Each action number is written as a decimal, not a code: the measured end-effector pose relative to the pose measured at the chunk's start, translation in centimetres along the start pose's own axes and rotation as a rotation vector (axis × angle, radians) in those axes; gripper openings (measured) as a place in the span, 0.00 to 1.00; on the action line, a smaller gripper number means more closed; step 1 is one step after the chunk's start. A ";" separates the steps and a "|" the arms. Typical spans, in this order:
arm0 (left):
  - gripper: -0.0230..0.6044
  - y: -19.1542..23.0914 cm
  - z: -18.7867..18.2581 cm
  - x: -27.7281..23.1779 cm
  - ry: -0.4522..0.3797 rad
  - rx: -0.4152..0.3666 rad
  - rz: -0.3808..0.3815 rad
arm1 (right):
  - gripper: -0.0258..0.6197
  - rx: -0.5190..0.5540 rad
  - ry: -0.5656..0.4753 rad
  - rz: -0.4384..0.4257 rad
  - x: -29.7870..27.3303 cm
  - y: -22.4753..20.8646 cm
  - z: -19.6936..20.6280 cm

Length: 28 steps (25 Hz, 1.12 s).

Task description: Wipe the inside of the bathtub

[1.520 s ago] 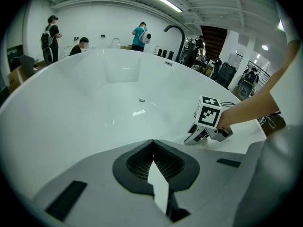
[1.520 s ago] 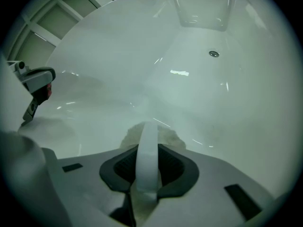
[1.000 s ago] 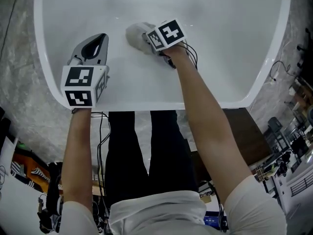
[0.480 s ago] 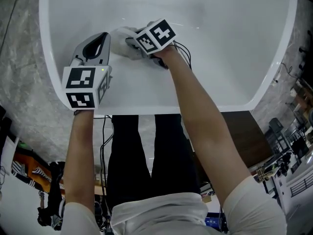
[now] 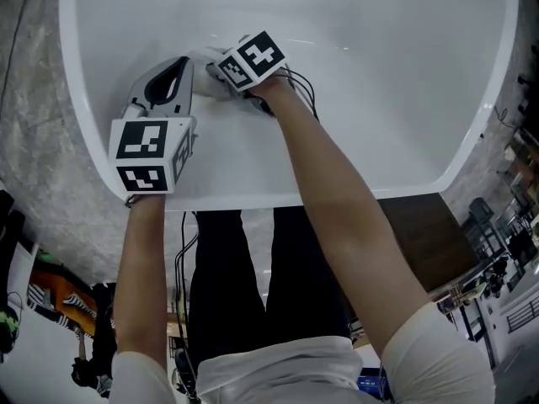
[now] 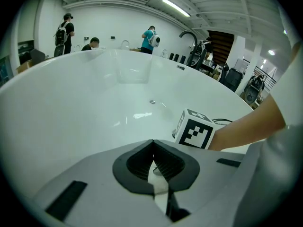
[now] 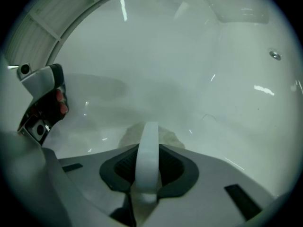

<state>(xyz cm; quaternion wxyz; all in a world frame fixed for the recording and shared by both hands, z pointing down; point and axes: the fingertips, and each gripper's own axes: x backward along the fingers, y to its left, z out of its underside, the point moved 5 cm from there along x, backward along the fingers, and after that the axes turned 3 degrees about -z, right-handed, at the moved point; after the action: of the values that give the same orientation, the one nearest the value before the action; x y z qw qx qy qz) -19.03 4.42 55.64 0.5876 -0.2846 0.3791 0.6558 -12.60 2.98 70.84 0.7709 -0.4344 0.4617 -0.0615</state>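
Note:
The white bathtub [image 5: 379, 82] fills the head view's top; its wall [image 6: 71, 112] curves across the left gripper view. My right gripper [image 5: 217, 78], under its marker cube [image 5: 250, 60], is shut on a pale grey cloth [image 5: 205, 57] pressed against the tub's inner surface. The cloth [image 7: 165, 137] bulges just past the right gripper [image 7: 147, 126], with a white strip of it between the jaws. My left gripper [image 5: 175, 64] hovers just left of the cloth, shut, with nothing in it. In the left gripper view, the left gripper [image 6: 152, 143] looks past the right one's cube [image 6: 195, 129].
A small round metal fitting [image 6: 152, 101] sits low on the far tub wall. A curved faucet [image 6: 189, 34] rises beyond the tub rim, and people [image 6: 151, 38] stand far behind. Mottled grey floor [image 5: 42, 167] surrounds the tub. Cables [image 5: 178, 234] hang by the person's legs.
My right gripper has slid the cloth leftward across the tub surface, ending next to the left gripper. The left gripper has barely moved.

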 end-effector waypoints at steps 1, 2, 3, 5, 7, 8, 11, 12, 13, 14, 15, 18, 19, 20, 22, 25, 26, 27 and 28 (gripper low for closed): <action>0.05 0.2 0.1 -0.1 -0.002 0.003 0.000 | 0.18 -0.009 -0.007 0.006 -0.3 -0.2 -0.1; 0.05 0.3 0.3 -0.1 -0.003 0.005 0.001 | 0.18 -0.020 -0.014 0.012 -0.6 -0.5 -0.1; 0.05 0.4 0.4 -0.2 -0.004 0.006 0.001 | 0.18 -0.031 -0.021 0.017 -0.8 -0.8 0.0; 0.05 0.4 0.6 -0.6 -0.002 0.005 0.000 | 0.19 -0.049 -0.036 0.026 -0.9 -1.6 0.1; 0.05 0.4 0.7 -1.1 -0.002 0.007 0.001 | 0.18 -0.062 -0.048 0.039 -1.1 -2.4 0.1; 0.05 0.5 0.7 -1.3 -0.002 0.010 0.002 | 0.18 -0.066 -0.053 0.050 -1.3 -2.8 -0.1; 0.05 0.7 0.9 -1.8 0.003 0.022 0.002 | 0.18 -0.082 -0.056 0.085 -2.0 -3.6 -0.3; 0.05 0.8 1.0 -1.9 0.004 0.026 0.003 | 0.18 -0.090 -0.056 0.093 -2.3 -3.9 -0.3; 0.05 0.8 1.1 -1.9 0.004 0.028 0.005 | 0.19 -0.101 -0.056 0.100 -2.5 -4.2 -0.3; 0.05 0.7 1.1 -2.0 0.005 0.027 0.008 | 0.18 -0.113 -0.057 0.107 -2.7 -4.6 -0.3; 0.05 0.6 1.1 -2.1 0.006 0.023 0.011 | 0.18 -0.127 -0.058 0.116 -2.9 -5.1 -0.3; 0.05 0.3 0.9 -2.4 0.001 0.009 0.020 | 0.19 -0.154 -0.049 0.158 -3.3 -6.5 -0.4; 0.05 0.2 0.9 -2.4 -0.003 0.009 0.023 | 0.18 -0.158 -0.045 0.173 -3.4 -6.8 -0.5; 0.05 0.3 0.9 -2.5 -0.005 0.010 0.024 | 0.19 -0.162 -0.043 0.185 -3.6 -7.1 -0.5; 0.05 0.4 0.9 -2.7 -0.006 0.017 0.022 | 0.19 -0.167 -0.043 0.201 -3.9 -7.5 -0.5; 0.05 0.6 1.1 -2.9 -0.003 0.027 0.011 | 0.19 -0.170 -0.044 0.214 -4.0 -7.9 -0.5; 0.05 0.7 1.3 -3.0 -0.001 0.027 0.008 | 0.19 -0.171 -0.044 0.217 -4.1 -8.0 -0.4; 0.05 0.7 1.4 -3.1 0.002 0.026 0.007 | 0.19 -0.173 -0.044 0.219 -4.1 -8.1 -0.3; 0.05 0.7 1.6 -3.1 0.005 0.024 0.006 | 0.19 -0.176 -0.044 0.219 -4.1 -8.2 -0.2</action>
<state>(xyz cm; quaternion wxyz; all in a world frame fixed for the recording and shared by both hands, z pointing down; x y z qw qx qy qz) -19.13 3.96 59.17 0.5880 -0.2780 0.3894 0.6522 -12.62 -0.17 79.49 0.7418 -0.4488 0.4928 0.0735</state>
